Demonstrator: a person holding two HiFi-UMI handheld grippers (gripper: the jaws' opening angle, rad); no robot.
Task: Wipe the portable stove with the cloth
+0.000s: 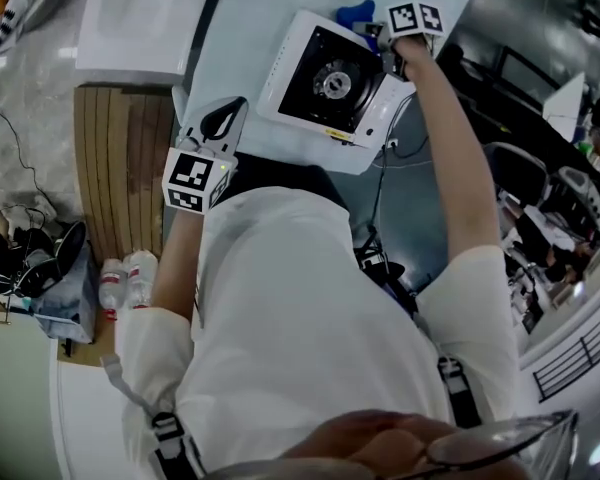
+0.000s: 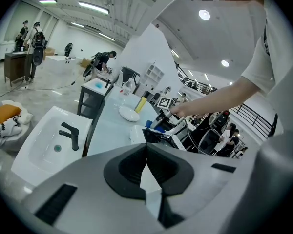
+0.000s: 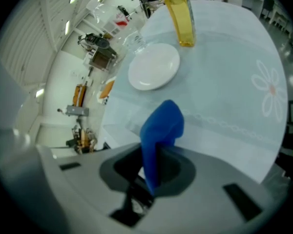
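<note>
The portable stove (image 1: 330, 78), white with a black top and a round burner, sits tilted on the pale blue table. My right gripper (image 1: 385, 36) is at the stove's far right corner, shut on a blue cloth (image 1: 356, 13). In the right gripper view the cloth (image 3: 161, 128) stands up out of the gripper (image 3: 154, 167). My left gripper (image 1: 218, 126) hovers at the table's near edge, left of the stove, shut and holding nothing. The left gripper view has its jaws (image 2: 146, 162) meeting, with the stove (image 2: 158, 135) beyond them.
A white sink (image 2: 36, 150) with a black faucet (image 2: 71, 134) lies to the left of the table. A white plate (image 3: 154, 66) and a yellow bottle (image 3: 180, 16) stand beyond the stove. A cable hangs off the table's right edge (image 1: 385, 158). People stand in the background.
</note>
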